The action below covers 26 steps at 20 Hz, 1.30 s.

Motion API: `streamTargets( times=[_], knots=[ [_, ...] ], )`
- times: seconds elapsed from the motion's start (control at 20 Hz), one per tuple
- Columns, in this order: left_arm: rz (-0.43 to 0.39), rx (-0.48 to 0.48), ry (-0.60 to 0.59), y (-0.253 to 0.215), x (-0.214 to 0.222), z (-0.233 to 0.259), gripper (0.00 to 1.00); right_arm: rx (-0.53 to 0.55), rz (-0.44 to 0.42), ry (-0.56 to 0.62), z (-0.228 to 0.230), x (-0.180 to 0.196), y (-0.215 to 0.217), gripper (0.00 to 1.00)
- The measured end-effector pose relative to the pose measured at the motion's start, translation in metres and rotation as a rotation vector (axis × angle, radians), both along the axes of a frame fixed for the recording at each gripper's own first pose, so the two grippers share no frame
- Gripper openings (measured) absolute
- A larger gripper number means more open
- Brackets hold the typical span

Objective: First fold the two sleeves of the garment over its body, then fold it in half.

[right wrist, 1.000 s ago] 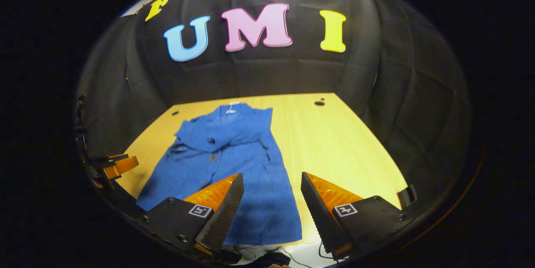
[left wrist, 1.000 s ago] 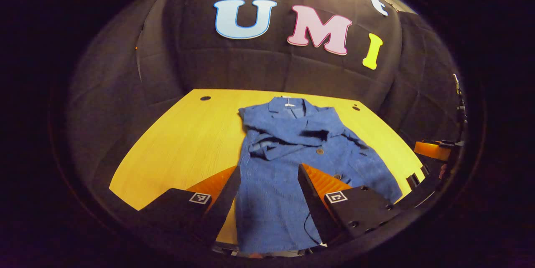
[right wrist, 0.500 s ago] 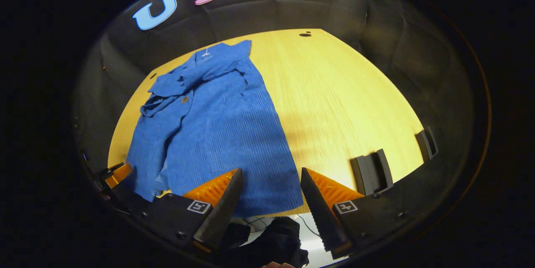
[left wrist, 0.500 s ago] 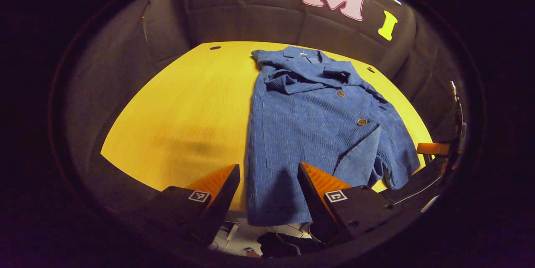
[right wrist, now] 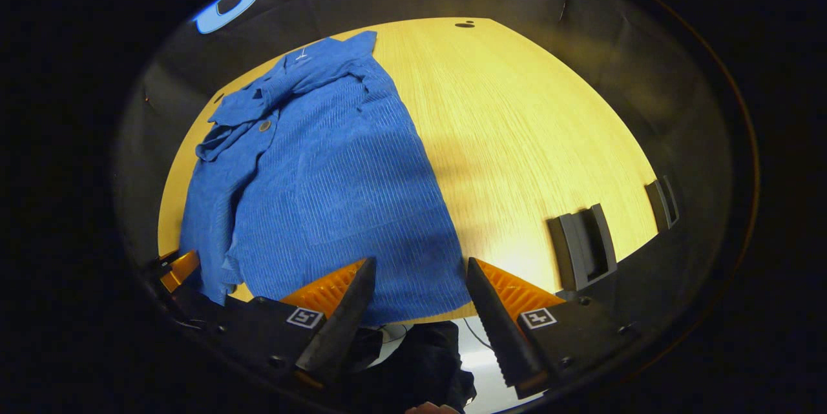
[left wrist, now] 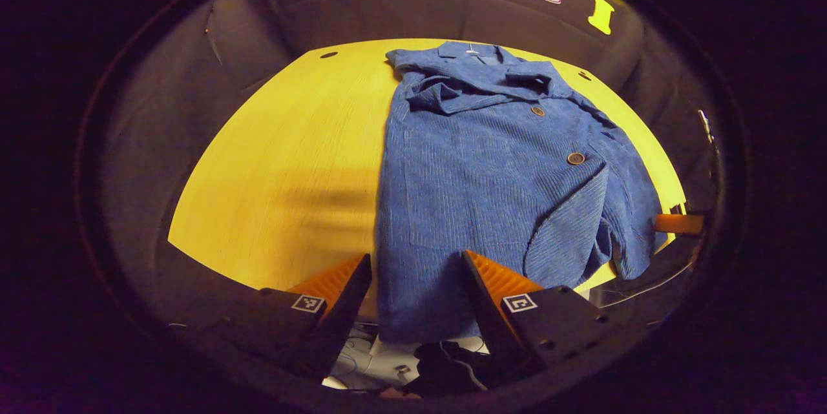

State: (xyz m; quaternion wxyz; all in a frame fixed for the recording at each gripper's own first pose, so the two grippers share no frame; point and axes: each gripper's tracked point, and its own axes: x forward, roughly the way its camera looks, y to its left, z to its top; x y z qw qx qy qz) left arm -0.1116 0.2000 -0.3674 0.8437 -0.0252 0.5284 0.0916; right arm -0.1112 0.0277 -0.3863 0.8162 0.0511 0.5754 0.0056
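Lying flat on the yellow wooden desk (right wrist: 530, 143), the blue corduroy buttoned garment (left wrist: 491, 175) has its sleeves folded over its body. Both the left gripper (left wrist: 413, 298) and right gripper (right wrist: 417, 310) hang above its near hem, jaws apart, gripping nothing.

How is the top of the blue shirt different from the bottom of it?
The collar end of the blue shirt is bunched and wrinkled, with fabric folded across it; the hem end lies flat and smooth. The collar end sits at the table's far side, near the booth wall; the hem end reaches the near edge, right by both open grippers. Both ends are the same ribbed blue cloth.
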Motion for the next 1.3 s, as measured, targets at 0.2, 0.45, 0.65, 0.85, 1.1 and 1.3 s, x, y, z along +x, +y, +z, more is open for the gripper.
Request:
streamTargets(
  times=[0.2, 0.45, 0.65, 0.85, 1.1, 1.3],
  knots=[
    [0.042, -0.009, 0.054, -0.002, -0.001, 0.002, 0.83, -0.038, 0.012, 0.017, -0.002, -0.001, -0.004, 0.9],
    [0.018, -0.007, 0.079, -0.008, 0.002, 0.004, 0.83, -0.049, 0.021, 0.076, -0.003, -0.005, 0.005, 0.98],
    [-0.035, -0.005, 0.068, -0.024, 0.011, 0.003, 0.7, -0.044, 0.007, 0.111, -0.002, -0.005, 0.013, 0.93],
    [-0.09, 0.019, 0.041, -0.03, 0.015, -0.001, 0.32, -0.004, 0.036, 0.104, -0.002, -0.003, 0.035, 0.43],
    [-0.013, -0.06, 0.126, -0.03, 0.021, 0.004, 0.07, 0.037, 0.068, 0.092, -0.018, 0.003, 0.041, 0.22],
    [-0.107, -0.077, 0.16, -0.03, 0.018, 0.009, 0.01, 0.031, 0.06, 0.117, -0.004, 0.0, 0.042, 0.05]
  ],
)
